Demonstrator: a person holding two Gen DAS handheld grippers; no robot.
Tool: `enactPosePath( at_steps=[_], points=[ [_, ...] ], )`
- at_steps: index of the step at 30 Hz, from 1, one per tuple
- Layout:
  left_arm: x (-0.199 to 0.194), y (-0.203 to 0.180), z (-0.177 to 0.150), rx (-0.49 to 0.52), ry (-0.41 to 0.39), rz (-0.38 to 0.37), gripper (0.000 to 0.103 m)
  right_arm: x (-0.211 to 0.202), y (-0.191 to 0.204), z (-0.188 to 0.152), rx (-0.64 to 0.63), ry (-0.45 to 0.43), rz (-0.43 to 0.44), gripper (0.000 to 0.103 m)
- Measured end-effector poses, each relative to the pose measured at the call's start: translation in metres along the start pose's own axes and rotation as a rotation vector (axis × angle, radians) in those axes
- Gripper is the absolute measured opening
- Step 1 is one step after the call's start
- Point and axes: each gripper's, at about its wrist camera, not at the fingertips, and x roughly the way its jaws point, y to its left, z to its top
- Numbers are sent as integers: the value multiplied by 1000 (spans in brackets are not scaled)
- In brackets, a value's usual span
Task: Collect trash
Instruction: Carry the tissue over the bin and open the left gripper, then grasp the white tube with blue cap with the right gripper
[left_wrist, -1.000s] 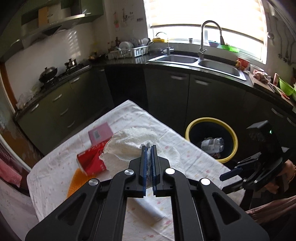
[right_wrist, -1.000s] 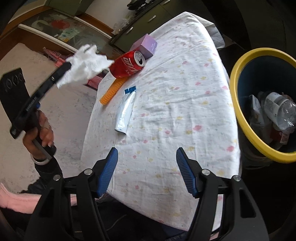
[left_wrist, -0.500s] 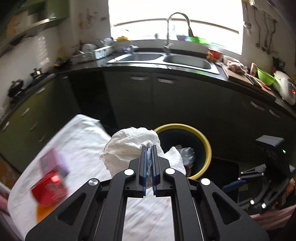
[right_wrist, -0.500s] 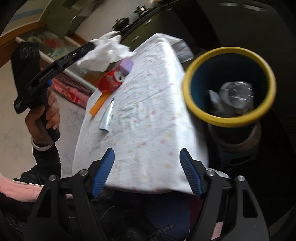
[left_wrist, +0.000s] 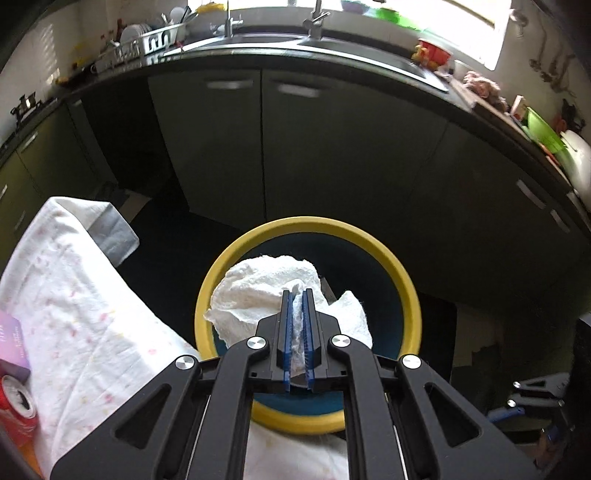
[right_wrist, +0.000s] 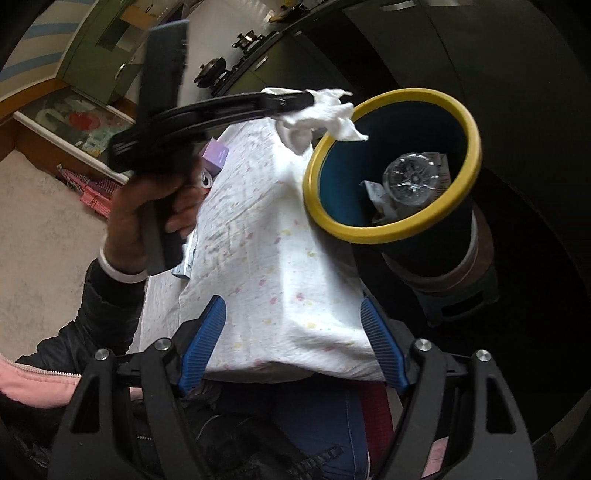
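In the left wrist view, the left gripper (left_wrist: 297, 295) stands in the lower middle of the frame with its blue pads clenched on a crumpled white paper towel (left_wrist: 266, 291), and this towel hangs just over the open mouth of the trash bin (left_wrist: 406, 291), a dark bin with a yellow rim. In the right wrist view the same left gripper (right_wrist: 310, 96) reaches from the upper left toward the bin (right_wrist: 469, 122), and the paper towel (right_wrist: 321, 114) is at the near side of the yellow rim, above it. Inside the bin lie a clear plastic bottle (right_wrist: 410, 177) and some wrappers. The right gripper (right_wrist: 291, 347) is at the bottom of its frame, its jaws released and wide, nothing between them; they have just been opening. Under it is the table (right_wrist: 266, 258) with a white spotted cloth. A red can (left_wrist: 14, 406) and a purple box (left_wrist: 11, 339) rest on the cloth at the lower left of the left wrist view.
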Motion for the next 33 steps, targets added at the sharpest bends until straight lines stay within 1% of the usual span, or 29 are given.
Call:
enactPosePath(
  at_steps=[1,2,4,5,9,11,12,13,16,18,20,21,23,26,27,29,31,33],
  points=[
    [6,1,2,-5,3,1,12,-1,-2,0,7,-3,-2,73],
    [11,2,3,-13,6,1,20,-2,-3,0,11,-5,-3,74],
    [15,4,5,-32,5,-2,62,-5,-5,0,20,-13,-5,74],
    [12,4,5,-42,-13,1,68,-6,-6,0,22,-15,-6,74],
    [-25,5,-2,-53,-96,-1,70,-7,-5,-1,20,-19,-18,75],
    [-60,6,-12,-63,-166,0,78,-3,-3,-1,12,-14,-29,75],
    [-82,7,-19,-67,-213,11,80,0,-1,-1,7,-9,-32,75],
    [-96,6,-25,-63,-241,26,84,2,0,-1,5,-7,-33,75],
    [-150,10,-53,-61,-332,93,91,10,8,1,-16,6,-50,75],
    [-183,16,-76,-82,-388,141,94,16,16,2,-36,16,-60,75],
    [-209,23,-94,-101,-420,181,97,21,25,4,-58,25,-71,75],
    [-225,29,-110,-125,-442,214,98,24,29,4,-68,28,-77,75],
    [-248,41,-132,-157,-465,264,98,34,41,7,-99,41,-85,75],
    [-283,61,-175,-230,-502,382,98,55,68,13,-164,76,-79,75],
    [-291,67,-188,-254,-510,421,98,67,83,17,-200,93,-75,75],
    [-310,80,-223,-317,-511,509,98,84,106,20,-257,120,-66,75],
    [-322,94,-253,-371,-504,561,98,107,136,25,-323,158,-51,75],
    [-329,108,-277,-416,-497,593,98,131,161,30,-363,195,-51,75]
  ],
)
